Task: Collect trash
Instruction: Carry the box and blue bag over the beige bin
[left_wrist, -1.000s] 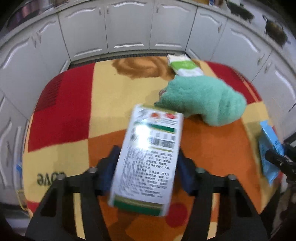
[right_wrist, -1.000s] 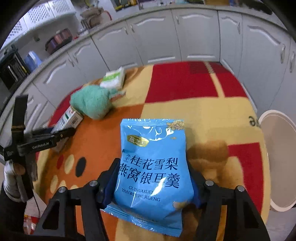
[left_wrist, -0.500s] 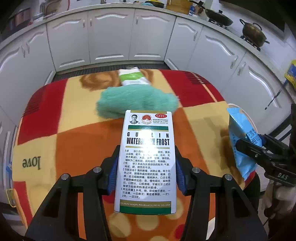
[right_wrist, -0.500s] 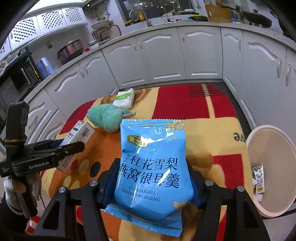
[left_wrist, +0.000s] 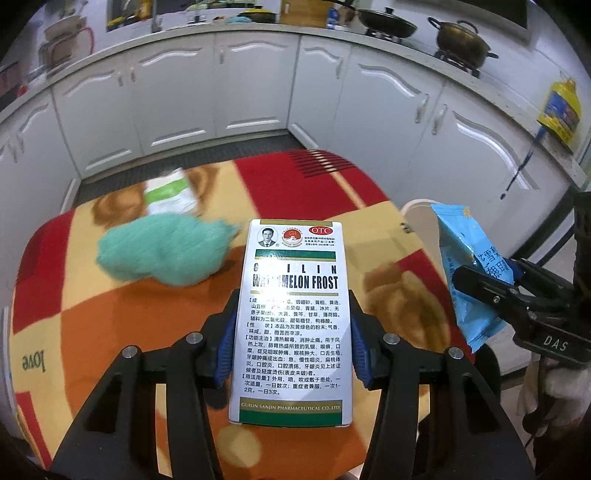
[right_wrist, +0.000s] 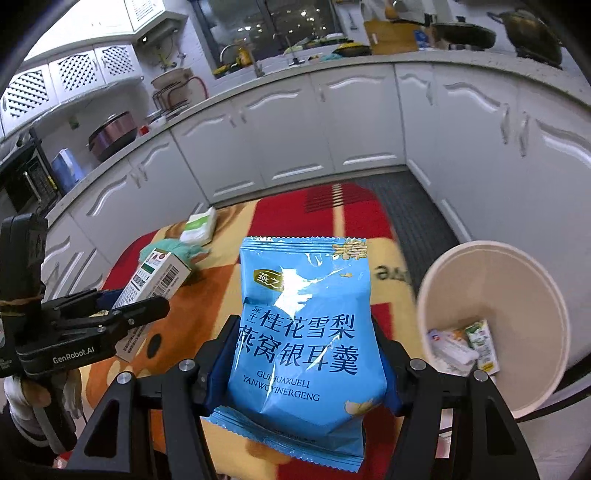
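the left gripper (left_wrist: 291, 343) squeezes a white medicine box (left_wrist: 291, 317) and the right gripper (right_wrist: 303, 369) squeezes a blue snack bag (right_wrist: 303, 332), both up over the table (left_wrist: 110, 317). the bag is smooth and puffy, so it could slip out and fall beside the round bin (right_wrist: 443, 266), not into it. the bin sits by the table's edge with a few small cartons at the bottom.

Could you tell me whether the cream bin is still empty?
No, the cream bin already holds a few small cartons and packets at its bottom.
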